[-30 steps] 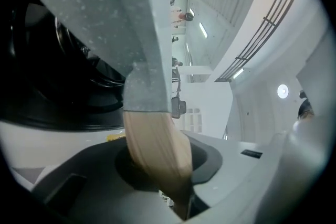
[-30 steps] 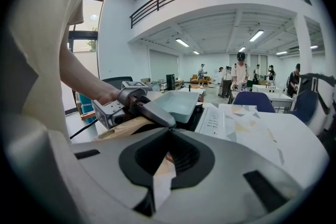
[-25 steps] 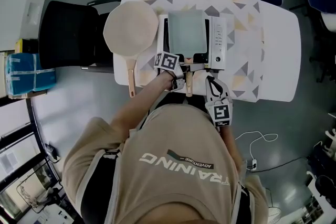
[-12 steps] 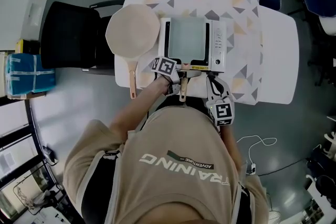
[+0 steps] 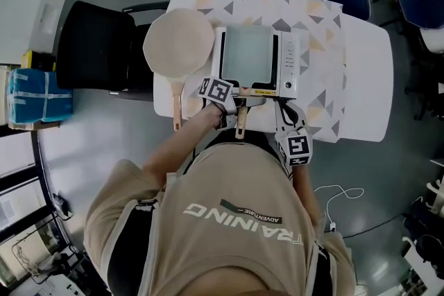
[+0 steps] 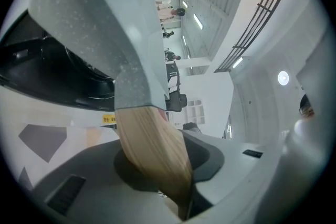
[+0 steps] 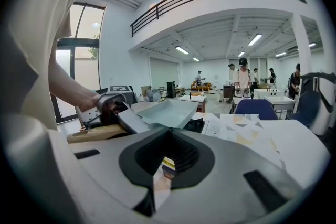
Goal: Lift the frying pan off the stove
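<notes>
At the table's [image 5: 361,80] near edge, we see the left gripper [image 5: 236,107] clamped on the wooden handle [image 5: 241,127] of the frying pan [image 5: 248,52]. Its jaws have just eased wider, the handle between them. The pan sits over the stove [image 5: 290,59]. The right gripper [image 5: 283,109] hangs near the stove's near right corner, its 2 jaws slightly apart, empty.

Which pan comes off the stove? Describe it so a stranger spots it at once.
On the white table, find the white stove on the triangle-patterned cloth. Directly over it is the frying pan: square, pale grey-green, with a wooden handle. The round pan beside it is beige.
</notes>
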Motion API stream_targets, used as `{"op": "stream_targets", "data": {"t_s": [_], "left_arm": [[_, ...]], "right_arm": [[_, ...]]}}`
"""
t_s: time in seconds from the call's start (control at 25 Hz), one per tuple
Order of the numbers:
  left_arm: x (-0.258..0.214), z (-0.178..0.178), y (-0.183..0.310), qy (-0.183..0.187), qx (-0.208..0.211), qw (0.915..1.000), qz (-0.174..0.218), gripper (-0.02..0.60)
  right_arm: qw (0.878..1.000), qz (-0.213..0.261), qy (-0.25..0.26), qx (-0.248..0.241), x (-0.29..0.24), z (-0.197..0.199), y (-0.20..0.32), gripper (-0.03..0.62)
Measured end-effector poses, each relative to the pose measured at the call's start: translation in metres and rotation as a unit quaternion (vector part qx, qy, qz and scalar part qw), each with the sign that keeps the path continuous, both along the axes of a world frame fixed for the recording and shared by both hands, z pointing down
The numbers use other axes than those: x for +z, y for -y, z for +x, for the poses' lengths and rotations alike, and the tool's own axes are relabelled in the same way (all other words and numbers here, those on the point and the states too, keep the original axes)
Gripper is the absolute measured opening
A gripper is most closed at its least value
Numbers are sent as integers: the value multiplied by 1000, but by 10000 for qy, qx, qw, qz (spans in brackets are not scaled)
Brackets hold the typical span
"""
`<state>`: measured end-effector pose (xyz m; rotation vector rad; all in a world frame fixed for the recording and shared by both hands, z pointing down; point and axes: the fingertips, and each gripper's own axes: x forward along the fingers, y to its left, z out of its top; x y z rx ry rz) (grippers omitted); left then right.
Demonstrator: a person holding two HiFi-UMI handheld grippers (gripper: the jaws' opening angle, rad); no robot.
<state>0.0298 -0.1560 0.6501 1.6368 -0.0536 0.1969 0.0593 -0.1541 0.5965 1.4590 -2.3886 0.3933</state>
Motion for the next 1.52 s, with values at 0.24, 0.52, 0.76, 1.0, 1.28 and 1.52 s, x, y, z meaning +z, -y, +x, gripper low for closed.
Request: {"op": "stream_targets", "data": {"t_s": [0.24, 0.52, 0.76, 1.0, 1.28, 1.52], "left_arm": [[-27, -2, 2, -32, -33, 10000, 72, 115], [-49, -5, 8, -28, -123, 9999, 71, 117], [-64, -6, 6, -19, -111, 9998, 151, 117], [-82, -3, 3, -100, -116, 9996, 228, 117], [-93, -2, -6, -180, -108, 9996, 192, 117], [-104, -2, -7, -328, -181, 9991, 194, 117]], "right_arm": [[9997, 216, -61, -66, -17, 0, 7, 0], [9987, 468, -62, -200, -42, -6, 16, -2], [9981, 509, -20, -351, -54, -9, 17, -2], [9976, 546, 44, -424, -66, -7, 16, -2], [9976, 546, 25, -423, -73, -3, 14, -2], [9975, 501, 38, -492, -73, -8, 8, -2]]}}
